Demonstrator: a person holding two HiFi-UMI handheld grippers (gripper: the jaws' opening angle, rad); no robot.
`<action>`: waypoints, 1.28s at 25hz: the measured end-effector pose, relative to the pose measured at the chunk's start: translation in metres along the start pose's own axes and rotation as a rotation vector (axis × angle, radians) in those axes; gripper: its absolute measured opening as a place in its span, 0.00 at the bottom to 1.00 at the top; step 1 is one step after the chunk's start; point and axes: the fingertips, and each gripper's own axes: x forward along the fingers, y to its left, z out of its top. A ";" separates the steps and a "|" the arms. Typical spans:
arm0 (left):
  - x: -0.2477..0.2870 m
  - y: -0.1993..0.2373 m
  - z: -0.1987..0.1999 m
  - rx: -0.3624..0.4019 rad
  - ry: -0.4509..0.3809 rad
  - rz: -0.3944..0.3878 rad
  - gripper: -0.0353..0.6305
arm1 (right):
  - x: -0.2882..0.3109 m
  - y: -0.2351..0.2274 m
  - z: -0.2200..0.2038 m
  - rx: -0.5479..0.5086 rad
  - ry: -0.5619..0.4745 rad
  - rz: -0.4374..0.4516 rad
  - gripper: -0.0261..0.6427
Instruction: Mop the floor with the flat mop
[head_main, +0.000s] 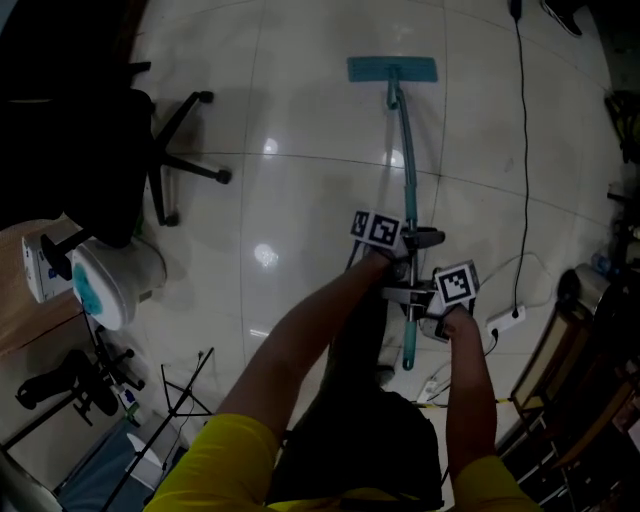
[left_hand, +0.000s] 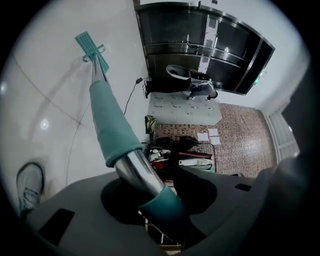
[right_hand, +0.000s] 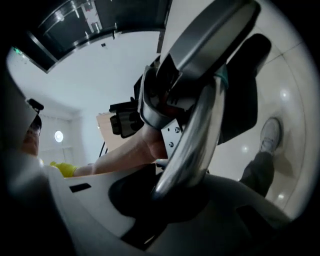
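Note:
The flat mop's teal head (head_main: 392, 69) lies on the white tiled floor far ahead, and its handle (head_main: 408, 170) runs back toward me. My left gripper (head_main: 405, 242) is shut on the handle higher up; in the left gripper view its jaws (left_hand: 150, 187) clamp the metal stretch between two teal sleeves (left_hand: 112, 127), with the mop head (left_hand: 90, 44) far off. My right gripper (head_main: 415, 297) grips the handle nearer its end. In the right gripper view the shiny handle (right_hand: 195, 135) sits pinched in the right gripper (right_hand: 165, 192), with the left gripper (right_hand: 165, 95) beyond.
A black office chair (head_main: 130, 150) and a white-and-teal appliance (head_main: 115, 280) stand at the left by a wooden desk (head_main: 30, 310). A black cable (head_main: 522, 150) runs to a power strip (head_main: 505, 320) at the right, near dark shelving (head_main: 590, 360). My shoe (left_hand: 30, 185) is on the tiles.

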 end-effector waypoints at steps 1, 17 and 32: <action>0.003 0.002 0.021 0.007 0.020 0.014 0.32 | -0.002 -0.003 0.022 0.009 -0.040 -0.007 0.15; -0.024 -0.074 -0.219 -0.188 -0.192 -0.039 0.29 | -0.010 0.087 -0.238 0.138 0.241 0.027 0.18; -0.046 0.024 -0.027 0.038 -0.097 0.035 0.30 | 0.043 -0.015 -0.049 0.068 0.069 0.017 0.15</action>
